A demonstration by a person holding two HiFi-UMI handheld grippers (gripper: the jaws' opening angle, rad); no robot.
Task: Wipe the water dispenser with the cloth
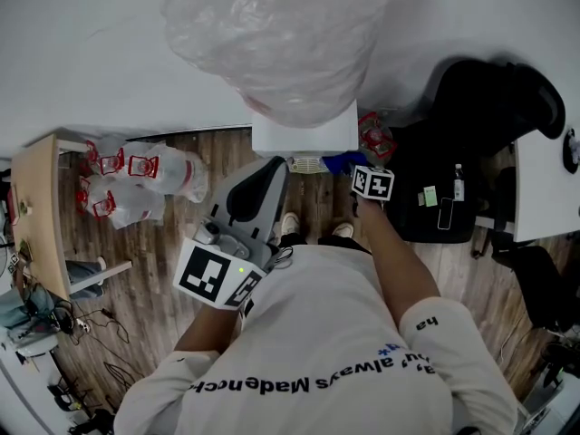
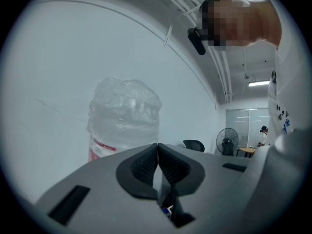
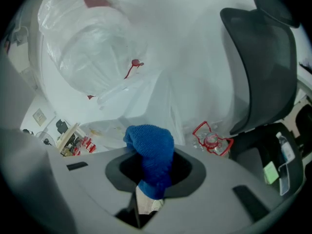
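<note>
Right gripper (image 3: 153, 173) clamped on blue cloth (image 3: 151, 147) near water dispenser (image 1: 304, 132); left gripper (image 2: 157, 155) closed, empty

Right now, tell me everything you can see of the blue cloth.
The cloth is bright blue, with a knitted or terry-like texture. It is bunched into a rounded wad and clamped in the right gripper. Its top bulges out above the jaws and leans slightly left. It is held low in front of the water dispenser; whether it touches the dispenser cannot be told.
</note>
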